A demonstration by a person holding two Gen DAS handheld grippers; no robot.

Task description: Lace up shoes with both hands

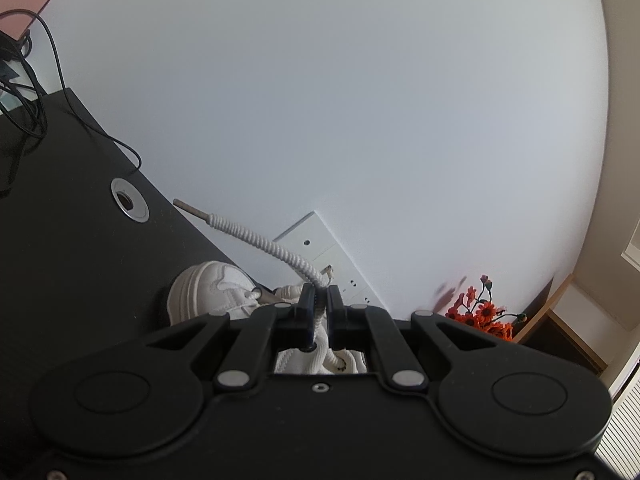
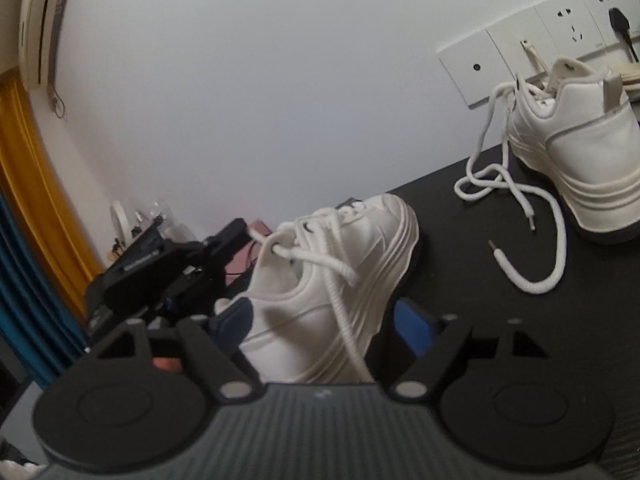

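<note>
Black left claw [image 1: 319, 300] pinches ribbed white lace [image 1: 256, 238] (stiff tan aglet).

**Home room, desk corner**

Domestic interior. Black desk [image 1: 60, 208] with cable grommet [image 1: 129, 200] against white wall; socket strip [image 2: 560, 40]; wall air conditioner [image 2: 42, 24]; yellow and blue curtains [image 2: 28, 208]; orange artificial flowers [image 1: 482, 314]; loose cables [image 1: 28, 92].
</note>
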